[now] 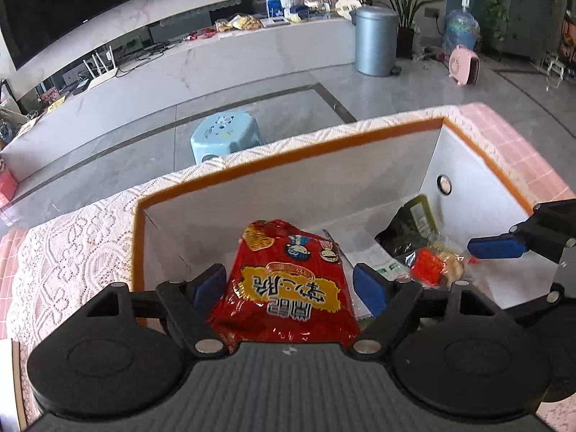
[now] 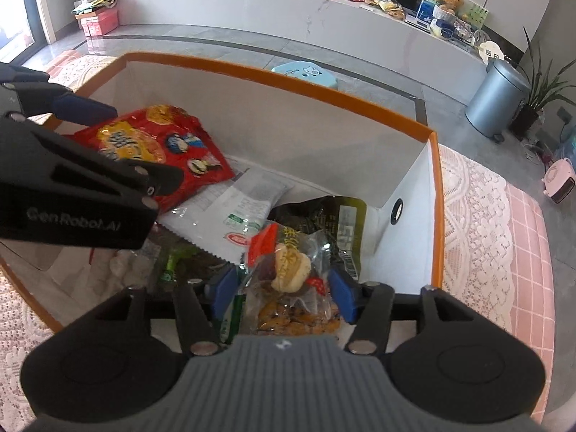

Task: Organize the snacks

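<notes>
red snack bag [image 1: 284,284] between open left claw [image 1: 289,286] pads, inside box [image 1: 288,151].

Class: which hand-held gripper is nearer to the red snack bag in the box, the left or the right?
Left. The left hand-held gripper straddles the red snack bag, a finger on either side. The right hand-held gripper is off to the bag's right, around a clear packet of biscuits.

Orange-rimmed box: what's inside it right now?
Inside the box: a red snack bag between the left tool's fingers, a white packet, a dark green packet, and a clear snack bag between the right tool's. Anything beneath them is covered.
</notes>
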The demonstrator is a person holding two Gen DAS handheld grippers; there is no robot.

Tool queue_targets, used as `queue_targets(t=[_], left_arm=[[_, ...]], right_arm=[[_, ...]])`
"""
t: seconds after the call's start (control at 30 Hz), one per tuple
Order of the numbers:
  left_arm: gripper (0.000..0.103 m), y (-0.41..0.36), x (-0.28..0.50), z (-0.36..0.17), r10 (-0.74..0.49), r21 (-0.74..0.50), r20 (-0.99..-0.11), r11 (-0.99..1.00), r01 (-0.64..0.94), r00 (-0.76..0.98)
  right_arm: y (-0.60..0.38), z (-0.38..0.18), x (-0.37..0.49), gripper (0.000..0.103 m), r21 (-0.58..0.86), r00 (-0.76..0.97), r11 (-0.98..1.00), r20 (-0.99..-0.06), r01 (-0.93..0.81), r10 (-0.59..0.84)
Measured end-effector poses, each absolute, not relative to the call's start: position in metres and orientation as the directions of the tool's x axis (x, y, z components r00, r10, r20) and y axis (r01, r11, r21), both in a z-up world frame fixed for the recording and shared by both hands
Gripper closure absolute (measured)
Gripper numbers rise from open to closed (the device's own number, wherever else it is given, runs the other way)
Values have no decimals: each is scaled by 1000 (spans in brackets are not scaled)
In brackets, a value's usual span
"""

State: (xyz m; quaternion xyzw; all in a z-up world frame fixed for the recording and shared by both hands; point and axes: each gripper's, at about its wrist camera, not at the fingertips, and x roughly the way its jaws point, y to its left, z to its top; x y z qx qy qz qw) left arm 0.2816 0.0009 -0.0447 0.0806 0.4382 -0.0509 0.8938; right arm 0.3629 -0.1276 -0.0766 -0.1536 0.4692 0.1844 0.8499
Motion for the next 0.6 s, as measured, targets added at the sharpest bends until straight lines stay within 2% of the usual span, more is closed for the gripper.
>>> queue_targets(t=[0.03, 0.37, 0.6], left_arm=[[9, 2, 280, -41, -24, 95, -786, 983, 159, 618], [9, 3, 251, -6, -34, 95, -745, 983, 157, 667], [9, 6, 212, 30, -12, 100, -664, 989, 105, 747]], right_arm=[[-127, -74, 361, 35, -93, 500, 885, -849, -456, 169], [-133, -30, 341, 27, -102, 561, 898, -809, -429, 177], [-139, 20, 309, 19, -103, 631, 902, -748, -419, 207]])
